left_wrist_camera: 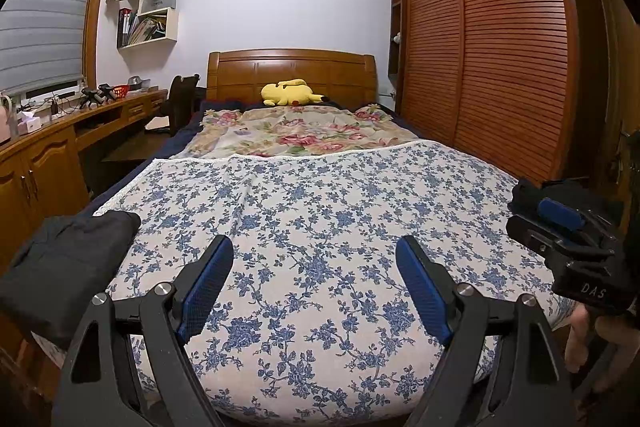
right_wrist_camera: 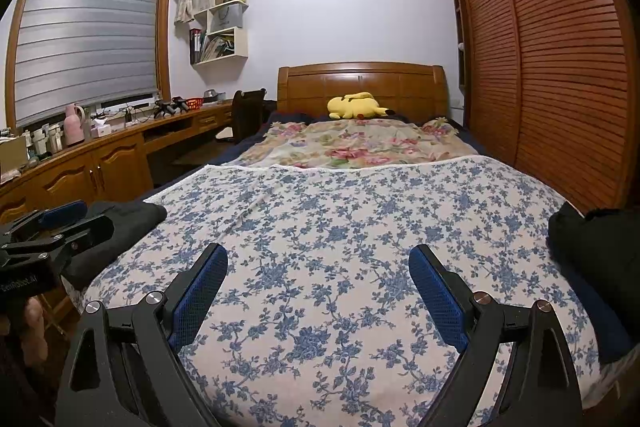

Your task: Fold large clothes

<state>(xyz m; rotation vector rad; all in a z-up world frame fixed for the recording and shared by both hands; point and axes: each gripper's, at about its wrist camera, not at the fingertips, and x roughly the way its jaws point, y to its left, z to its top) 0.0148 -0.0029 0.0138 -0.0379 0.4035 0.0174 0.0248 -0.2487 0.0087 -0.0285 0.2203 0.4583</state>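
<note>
Both grippers empty, jaws wide apart, over bedspread (left_wrist_camera: 320, 211). Folded dark garment (left_wrist_camera: 68, 267) lies left, nearest left gripper (left_wrist_camera: 316, 275). Dark pile (right_wrist_camera: 592, 259) lies right of right gripper (right_wrist_camera: 320, 279).

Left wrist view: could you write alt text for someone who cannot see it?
The left gripper hangs open over a bed sheet with blue flowers, holding nothing. A folded dark garment lies at the bed's left edge, the right gripper shows at the right, and a yellow plush toy rests by the wooden headboard.
</note>
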